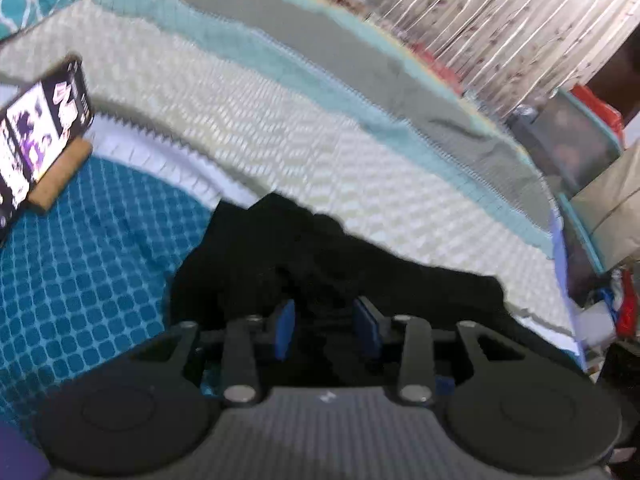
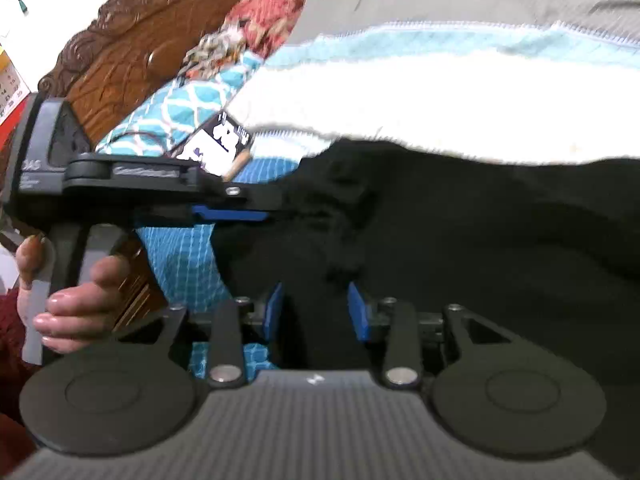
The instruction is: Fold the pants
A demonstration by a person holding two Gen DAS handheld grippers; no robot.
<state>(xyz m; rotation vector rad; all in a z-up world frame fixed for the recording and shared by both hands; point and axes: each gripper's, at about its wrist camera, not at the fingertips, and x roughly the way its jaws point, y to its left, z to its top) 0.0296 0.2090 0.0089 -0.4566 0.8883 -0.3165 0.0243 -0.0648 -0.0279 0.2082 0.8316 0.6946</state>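
Note:
Black pants [image 1: 320, 264] lie bunched on the bed, partly on the blue checked cover and partly on the white knit blanket. My left gripper [image 1: 325, 326] is open, its blue pads right over the near edge of the pants. In the right wrist view the pants [image 2: 460, 232] fill the middle and right. My right gripper [image 2: 314, 312] is open just above the dark cloth. The left gripper [image 2: 240, 212] shows from the side at the pants' left edge, held by a hand [image 2: 76, 304].
A phone [image 1: 36, 136] leans on a small wooden stand on the blue cover [image 1: 80, 280]. A striped white, teal and grey blanket [image 1: 280, 120] covers the far side. A carved wooden headboard [image 2: 140, 52] and pillows [image 2: 176, 108] stand at the left. Boxes and clutter [image 1: 580, 148] lie beyond the bed's edge.

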